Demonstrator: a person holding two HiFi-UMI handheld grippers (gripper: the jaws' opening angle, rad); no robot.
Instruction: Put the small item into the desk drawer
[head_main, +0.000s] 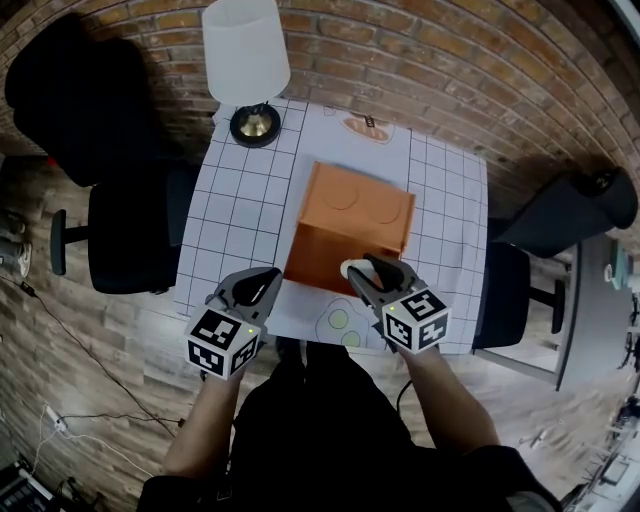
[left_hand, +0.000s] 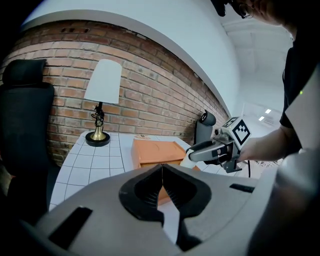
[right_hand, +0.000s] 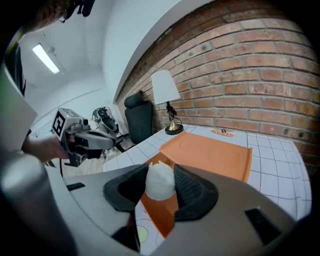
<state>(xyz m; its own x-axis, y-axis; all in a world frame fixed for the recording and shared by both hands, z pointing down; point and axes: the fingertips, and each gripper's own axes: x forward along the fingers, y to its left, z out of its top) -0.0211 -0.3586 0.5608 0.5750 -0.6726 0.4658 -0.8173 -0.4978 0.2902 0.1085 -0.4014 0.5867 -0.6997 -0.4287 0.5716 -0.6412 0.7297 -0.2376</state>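
Desk drawer box (head_main: 350, 225), orange, stands mid-worktop (head_main: 235, 190) on a white grid-lined cloth; no view shows its inside. Lamp (head_main: 246, 50) with white shade stands at the far left corner. Left tool (head_main: 268, 280) is pressed together with nothing in it, near the box's front left. Right tool (head_main: 362, 268) pinches the small white item (right_hand: 160, 181) at the box's front edge. Cloth prints are too small to read.

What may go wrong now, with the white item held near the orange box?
The rounded white item sits between the pads of the right gripper with little support; it may slip and roll away. The orange box looks closed, and the left gripper is shut, away from it; the item may hit the closed front.
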